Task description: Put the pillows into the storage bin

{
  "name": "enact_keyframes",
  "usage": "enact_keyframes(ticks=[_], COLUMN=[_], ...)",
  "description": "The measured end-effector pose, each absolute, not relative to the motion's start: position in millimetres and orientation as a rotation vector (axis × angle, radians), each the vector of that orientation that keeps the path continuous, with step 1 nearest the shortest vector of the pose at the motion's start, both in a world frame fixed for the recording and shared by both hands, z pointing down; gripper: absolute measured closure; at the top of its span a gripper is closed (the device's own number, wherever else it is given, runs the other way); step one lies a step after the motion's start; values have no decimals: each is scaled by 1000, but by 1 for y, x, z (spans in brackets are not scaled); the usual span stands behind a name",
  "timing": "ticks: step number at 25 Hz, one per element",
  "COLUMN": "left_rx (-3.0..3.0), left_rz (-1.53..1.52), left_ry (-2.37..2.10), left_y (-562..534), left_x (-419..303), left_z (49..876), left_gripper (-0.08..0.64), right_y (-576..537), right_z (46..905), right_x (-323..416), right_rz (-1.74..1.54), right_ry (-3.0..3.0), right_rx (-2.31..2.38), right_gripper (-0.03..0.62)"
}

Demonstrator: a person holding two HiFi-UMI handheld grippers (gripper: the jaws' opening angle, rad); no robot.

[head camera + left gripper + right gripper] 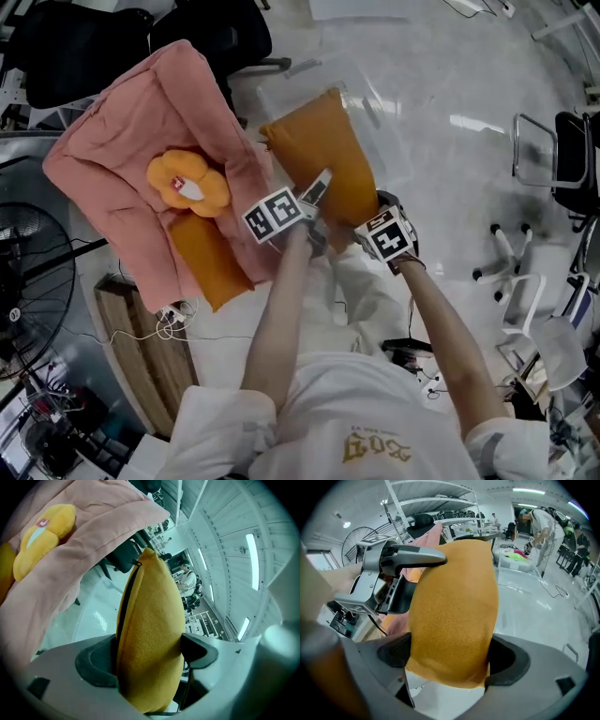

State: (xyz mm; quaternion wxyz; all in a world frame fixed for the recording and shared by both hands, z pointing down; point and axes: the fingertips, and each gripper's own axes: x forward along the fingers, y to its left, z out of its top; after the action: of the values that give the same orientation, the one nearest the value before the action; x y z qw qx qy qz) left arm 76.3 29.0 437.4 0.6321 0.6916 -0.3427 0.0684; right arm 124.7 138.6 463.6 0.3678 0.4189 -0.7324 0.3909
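Observation:
An orange pillow (323, 155) hangs over a clear plastic storage bin (380, 98) on the floor, gripped at its near end from both sides. My left gripper (314, 195) is shut on its left edge, my right gripper (364, 223) on its right. In the left gripper view the pillow (150, 630) fills my left gripper (150, 651). It does the same (454, 606) in my right gripper (450, 656), with the bin (520, 581) behind. A second orange pillow (211, 258) and a yellow flower pillow (187, 183) lie on the pink quilt (122, 141).
A black chair (216, 37) stands behind the quilt and a fan (33, 272) at the left. A wooden board (141, 347) with cables lies near my feet. White chair bases (520, 272) stand at the right. A person (546, 520) bends over far off.

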Motion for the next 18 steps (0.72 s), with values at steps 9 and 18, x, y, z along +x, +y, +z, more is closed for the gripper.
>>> enact_keyframes(ticks=[9,18], left_rx=[1575,1534], left_rz=[187,189], left_ry=[-749,-812], left_y=[13,-9], left_x=[101,144], left_z=[488,548], left_gripper=[130,130], right_y=[124,100], right_z=[513,571], right_x=[148,193], right_rz=[1025,1063], right_ry=[-1845,-1871], right_rx=[1104,1032], right_gripper=[86,86])
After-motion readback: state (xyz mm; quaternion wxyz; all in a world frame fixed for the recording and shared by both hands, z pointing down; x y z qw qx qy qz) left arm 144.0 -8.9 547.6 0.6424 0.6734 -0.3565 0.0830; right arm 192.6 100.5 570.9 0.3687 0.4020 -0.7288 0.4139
